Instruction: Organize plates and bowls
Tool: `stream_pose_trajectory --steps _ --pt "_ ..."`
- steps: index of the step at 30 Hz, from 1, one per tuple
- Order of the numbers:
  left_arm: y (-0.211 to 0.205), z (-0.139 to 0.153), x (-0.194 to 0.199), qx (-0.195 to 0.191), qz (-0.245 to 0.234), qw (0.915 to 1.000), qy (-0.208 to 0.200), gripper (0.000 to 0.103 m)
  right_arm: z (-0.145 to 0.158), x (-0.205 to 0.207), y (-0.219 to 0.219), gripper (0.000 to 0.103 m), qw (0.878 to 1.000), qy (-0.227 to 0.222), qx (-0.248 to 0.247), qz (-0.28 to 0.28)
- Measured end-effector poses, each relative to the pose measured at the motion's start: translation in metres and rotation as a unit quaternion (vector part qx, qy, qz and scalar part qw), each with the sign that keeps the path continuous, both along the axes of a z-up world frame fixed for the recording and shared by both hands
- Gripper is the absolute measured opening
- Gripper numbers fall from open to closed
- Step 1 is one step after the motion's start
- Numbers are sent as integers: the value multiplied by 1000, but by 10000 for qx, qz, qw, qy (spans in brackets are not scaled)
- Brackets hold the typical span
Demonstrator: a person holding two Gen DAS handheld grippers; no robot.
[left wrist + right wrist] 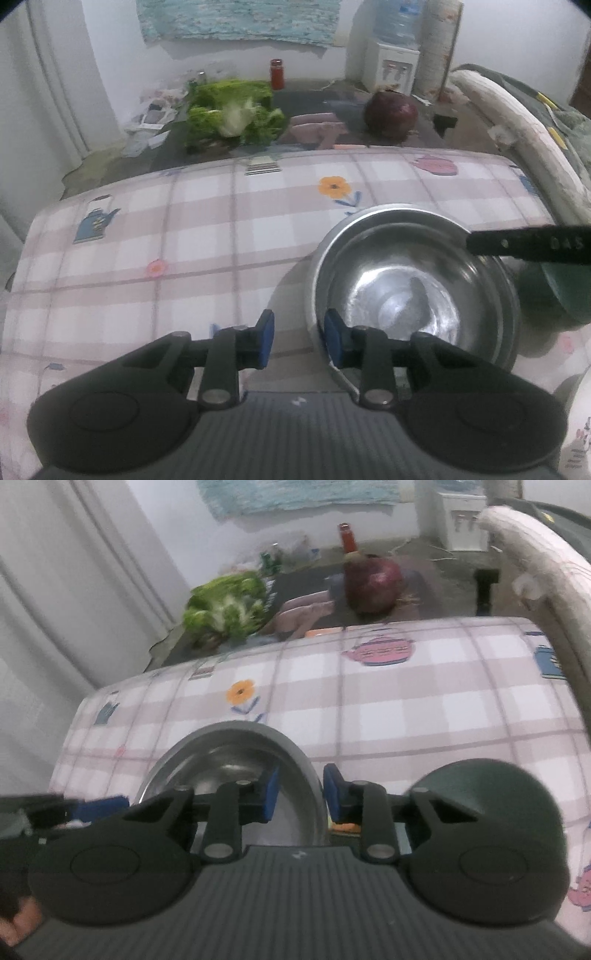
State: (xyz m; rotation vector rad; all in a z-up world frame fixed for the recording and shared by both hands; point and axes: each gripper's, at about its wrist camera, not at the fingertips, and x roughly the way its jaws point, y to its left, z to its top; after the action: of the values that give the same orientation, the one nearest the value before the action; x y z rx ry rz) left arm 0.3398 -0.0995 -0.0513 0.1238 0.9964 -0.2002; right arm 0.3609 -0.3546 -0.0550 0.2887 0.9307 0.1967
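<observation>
Your steel bowls [410,291], one nested inside a larger one, sat on the checked counter [184,240] in the lower right of the left wrist view. Your left gripper [299,341] had its fingers spread, the right pad at the near-left rim and the left pad outside it over cloth. In the right wrist view, your right gripper [301,799] also had its fingers spread, straddling the bowls' right rim. A dark green bowl [491,794] lay just right of them. Your right gripper looked better placed to close on the rim.

Beyond the checked tablecloth [229,236] lie lettuce [236,110], a red cabbage [390,112] and a red bottle [277,74].
</observation>
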Motion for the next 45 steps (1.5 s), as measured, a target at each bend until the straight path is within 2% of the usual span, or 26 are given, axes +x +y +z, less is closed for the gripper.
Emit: stream_pose_trajectory --steps 6,10,15,20,22,26,31,36,41,45 --pt "24 0 2 55 293 9995 44 35 -2 2 27 23 9996 43 140 247" --pt "26 5 -2 93 308 9995 10 36 -2 3 32 25 9995 62 216 215" --pt "24 20 -12 1 242 9996 -167 51 6 -6 20 27 9989 74 440 151" --pt "13 43 -27 -184 33 9990 -397 62 25 -30 -5 37 9984 -102 542 85" --pt "4 53 -33 -286 -138 9983 -490 68 34 -44 -20 46 9980 -206 599 8" --pt "-21 68 -42 -490 -507 9954 -651 78 50 -73 -55 49 9968 -424 638 -248" --pt "-65 71 -39 -628 -922 9919 -614 78 56 -99 -104 50 9954 -486 433 -698" --pt "-117 55 -35 -559 -1320 9887 -438 77 39 -108 -145 50 9928 -238 477 -1075" --pt "-159 35 -25 -481 -1487 9876 -172 68 16 -106 -163 49 9908 -47 634 -1193" --pt "-180 22 -21 -260 -1574 9871 -159 60 2 -99 -164 47 9901 44 771 -1171"
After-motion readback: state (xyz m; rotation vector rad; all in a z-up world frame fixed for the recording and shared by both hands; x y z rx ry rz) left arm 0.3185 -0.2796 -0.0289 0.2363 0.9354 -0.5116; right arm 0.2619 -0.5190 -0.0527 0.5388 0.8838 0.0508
